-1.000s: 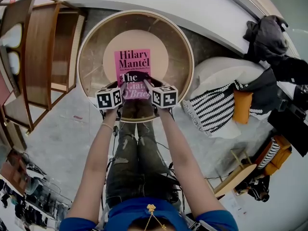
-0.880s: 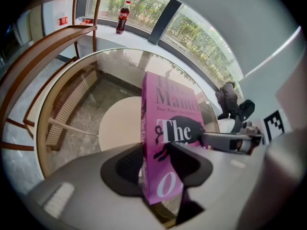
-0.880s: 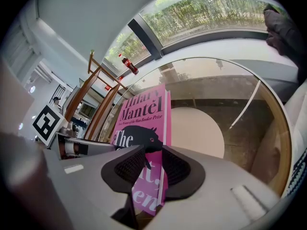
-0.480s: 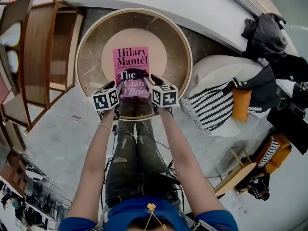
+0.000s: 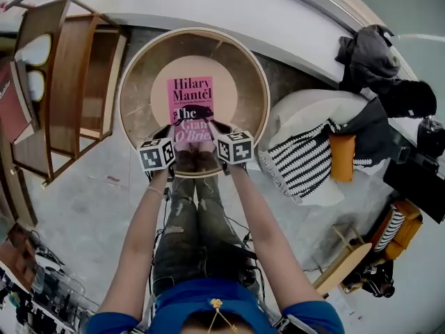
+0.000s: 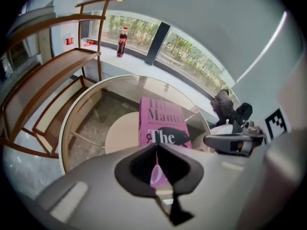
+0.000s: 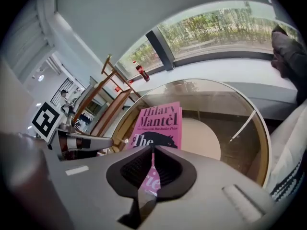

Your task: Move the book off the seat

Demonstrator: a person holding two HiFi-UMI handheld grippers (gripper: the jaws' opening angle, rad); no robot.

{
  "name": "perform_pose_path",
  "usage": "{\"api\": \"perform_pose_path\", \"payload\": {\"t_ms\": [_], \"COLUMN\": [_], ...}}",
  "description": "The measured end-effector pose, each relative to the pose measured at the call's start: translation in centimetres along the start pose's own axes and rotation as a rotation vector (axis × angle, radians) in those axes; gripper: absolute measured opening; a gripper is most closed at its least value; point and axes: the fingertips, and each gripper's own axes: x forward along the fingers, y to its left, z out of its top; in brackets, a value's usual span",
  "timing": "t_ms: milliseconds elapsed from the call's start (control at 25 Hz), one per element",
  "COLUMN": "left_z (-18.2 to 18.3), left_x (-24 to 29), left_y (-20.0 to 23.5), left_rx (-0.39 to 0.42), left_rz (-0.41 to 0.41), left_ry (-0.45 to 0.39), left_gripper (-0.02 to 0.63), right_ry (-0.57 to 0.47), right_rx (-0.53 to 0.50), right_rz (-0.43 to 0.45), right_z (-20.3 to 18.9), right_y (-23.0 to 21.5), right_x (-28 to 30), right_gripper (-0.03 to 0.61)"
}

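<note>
The lower part of the book (image 5: 192,103) is hidden in the head view beneath the left tongs (image 5: 170,131) and the right tongs (image 5: 213,126), whose jaws have just been closing with its near edge between them. The last words of the title are covered. How deeply the book is pinched cannot be told. The near rim of the seat (image 5: 135,96) is masked by the same tongs. The wooden shelf (image 5: 69,82) is cut off at the left edge. The label on the bottle (image 6: 122,41) is too small to be read.
</note>
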Motion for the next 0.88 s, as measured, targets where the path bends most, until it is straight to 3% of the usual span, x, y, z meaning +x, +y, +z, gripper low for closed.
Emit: {"api": "perform_pose_path", "payload": {"t_ms": [200,440,880], "left_z": [0.1,0.5,4.4], "left_x": [-4.4,-9.1,-18.8], "left_y": [-2.3,-5.5,-12.6], "left_rx": [0.010,0.025,0.109], "left_rz": [-0.022,-0.062,-0.162], "left_ry": [-0.025,-0.061,-0.271], "left_gripper": [0.002,0.002,0.002], "right_ry": [0.016,-0.031,-0.236], "right_rx": [-0.096,-0.134,-0.301], "right_rz": [0.029,0.079,0.198], "right_z": [0.6,2.6,8.7], "right_y": [3.3,6.4,13.1], "right_x": [-3.5,-8.4,-19.3], "right_gripper": [0.002,0.000,0.000]}}
